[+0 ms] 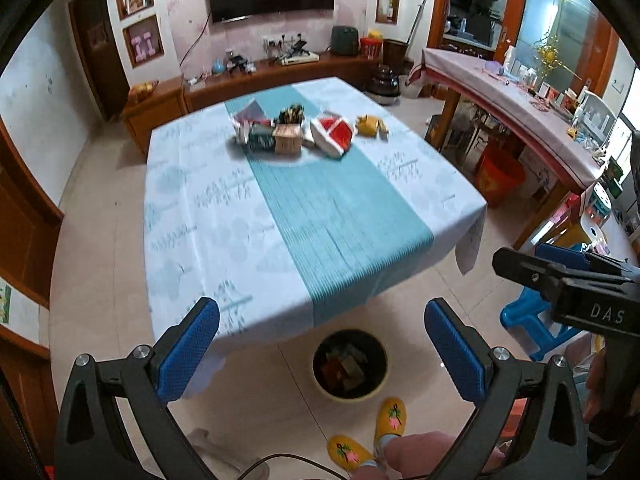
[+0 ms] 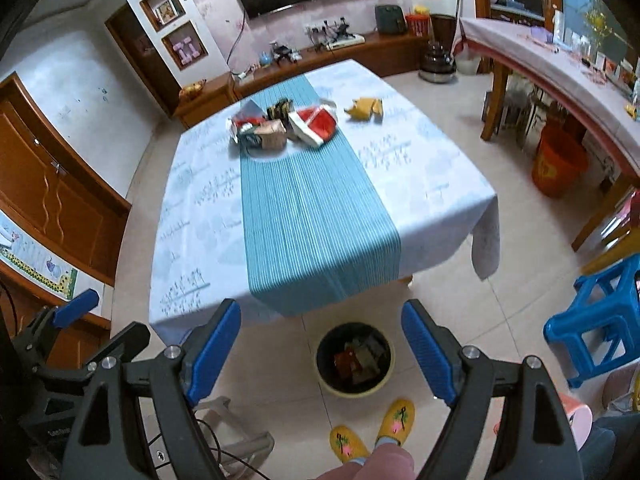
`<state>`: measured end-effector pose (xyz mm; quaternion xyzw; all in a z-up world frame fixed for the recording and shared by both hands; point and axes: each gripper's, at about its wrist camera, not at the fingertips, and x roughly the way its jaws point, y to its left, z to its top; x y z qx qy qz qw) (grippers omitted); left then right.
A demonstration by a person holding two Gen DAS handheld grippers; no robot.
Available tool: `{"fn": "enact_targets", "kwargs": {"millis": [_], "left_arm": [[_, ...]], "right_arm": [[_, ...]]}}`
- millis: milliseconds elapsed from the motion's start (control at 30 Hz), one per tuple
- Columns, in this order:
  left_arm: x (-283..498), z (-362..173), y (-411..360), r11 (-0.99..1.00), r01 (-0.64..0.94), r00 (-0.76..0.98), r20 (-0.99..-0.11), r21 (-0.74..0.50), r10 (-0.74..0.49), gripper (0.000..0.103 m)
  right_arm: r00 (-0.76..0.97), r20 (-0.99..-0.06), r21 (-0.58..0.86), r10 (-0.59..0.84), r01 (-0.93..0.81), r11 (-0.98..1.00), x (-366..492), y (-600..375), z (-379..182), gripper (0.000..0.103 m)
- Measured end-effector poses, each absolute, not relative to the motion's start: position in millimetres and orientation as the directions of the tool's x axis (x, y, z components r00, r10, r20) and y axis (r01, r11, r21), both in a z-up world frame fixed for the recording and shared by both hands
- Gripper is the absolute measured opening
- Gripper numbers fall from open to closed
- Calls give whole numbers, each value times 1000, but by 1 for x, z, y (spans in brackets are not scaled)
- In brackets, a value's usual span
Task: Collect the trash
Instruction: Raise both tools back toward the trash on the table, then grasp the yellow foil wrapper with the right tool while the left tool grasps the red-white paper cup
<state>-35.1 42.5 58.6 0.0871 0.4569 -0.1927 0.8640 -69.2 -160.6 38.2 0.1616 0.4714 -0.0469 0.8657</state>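
Trash (image 1: 296, 130) lies piled at the bench's (image 1: 200, 208) far end, one yellow wrapper (image 1: 371, 125) apart; one bin (image 1: 351, 364) on the floor holds scraps; left hand-held gripper (image 1: 322, 350) and right hand-held gripper (image 2: 321, 350) both gape wide, empty; blue stool (image 2: 596, 328) nearby.

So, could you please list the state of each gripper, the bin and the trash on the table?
left gripper: open, empty
right gripper: open, empty
bin: upright on floor, partly filled
trash pile: on the table, uncollected
yellow wrapper: on the table, apart from pile
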Motion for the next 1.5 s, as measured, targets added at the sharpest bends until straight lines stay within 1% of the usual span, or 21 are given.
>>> {"fn": "enact_targets", "kwargs": {"millis": [167, 300, 400, 500, 600, 700, 833, 1000, 1133, 1267, 1500], "left_arm": [[-21, 74, 44, 915, 403, 537, -805, -20, -254, 101], [-7, 79, 46, 937, 350, 605, -769, 21, -209, 101], [12, 76, 46, 948, 316, 617, -766, 29, -182, 100], [36, 68, 40, 951, 309, 590, -785, 6, -187, 98], [62, 58, 28, 955, 296, 571, -801, 0, -177, 98], [96, 46, 9, 963, 268, 553, -821, 10, -145, 98], [154, 29, -30, 977, 211, 498, -861, 3, -105, 98], [221, 6, -88, 976, 219, 429, -899, 5, -91, 98], [274, -29, -126, 985, 174, 367, -929, 12, -54, 98], [311, -58, -134, 995, 89, 308, -950, -34, -60, 98], [341, -88, -120, 982, -95, 252, -959, -160, -132, 98]], "right_arm": [[573, -817, 228, 67, 214, 950, -58, -156, 51, 83], [580, -811, 223, 71, 194, 955, -44, -156, 52, 83], [579, -812, 222, 76, 185, 957, -25, -159, 49, 83], [579, -811, 227, 85, 177, 958, -6, -166, 44, 83], [570, -815, 245, 110, 167, 955, 27, -181, 33, 83], [547, -825, 270, 145, 155, 950, 64, -201, 18, 83], [479, -855, 300, 200, 141, 943, 125, -238, -5, 83], [417, -877, 327, 240, 151, 933, 187, -294, -21, 81], [371, -888, 346, 272, 149, 926, 243, -339, -40, 81], [322, -901, 360, 291, 180, 915, 290, -365, -66, 81], [237, -915, 383, 326, 261, 886, 361, -381, -113, 81]]}}
